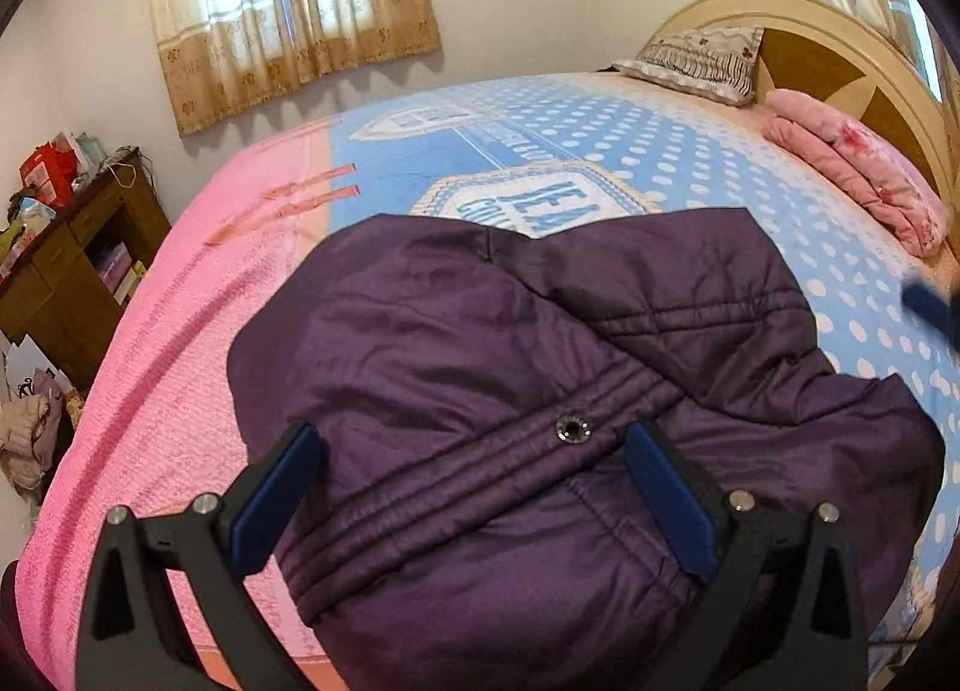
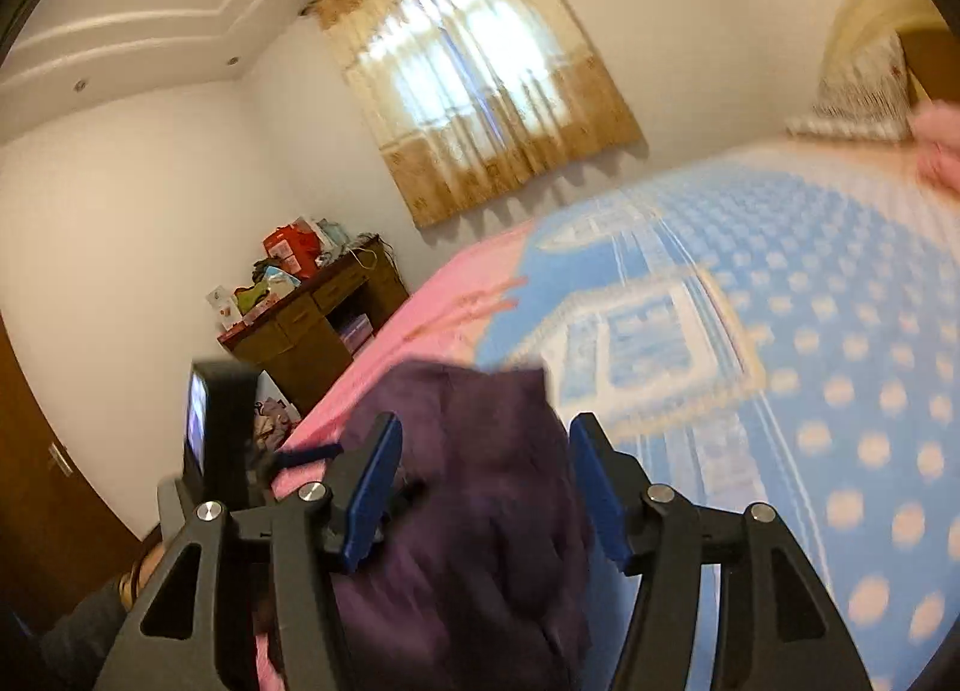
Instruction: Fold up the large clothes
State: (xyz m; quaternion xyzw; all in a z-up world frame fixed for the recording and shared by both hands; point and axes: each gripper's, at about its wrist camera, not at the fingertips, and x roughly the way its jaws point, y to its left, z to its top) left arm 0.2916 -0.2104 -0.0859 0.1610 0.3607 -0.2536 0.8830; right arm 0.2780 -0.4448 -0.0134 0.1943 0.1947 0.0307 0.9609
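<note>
A dark purple padded jacket [image 1: 540,367] lies bunched on the bed, with a stitched band and a metal snap [image 1: 571,428] facing up. My left gripper [image 1: 474,445] is open just above it, one finger on each side of the band, holding nothing. In the right wrist view the jacket [image 2: 474,487] is blurred and lies below my right gripper [image 2: 483,439], which is open and empty above it. The left gripper [image 2: 228,439] shows at the left of that view. A blurred blue fingertip [image 1: 930,304] of the right gripper shows at the right edge of the left wrist view.
The bed has a pink and blue dotted blanket [image 1: 660,150]. A folded pink cloth [image 1: 864,175] and a pillow [image 1: 696,60] lie by the wooden headboard [image 1: 840,54]. A cluttered brown desk [image 1: 72,265] stands left of the bed under a curtained window [image 1: 288,0].
</note>
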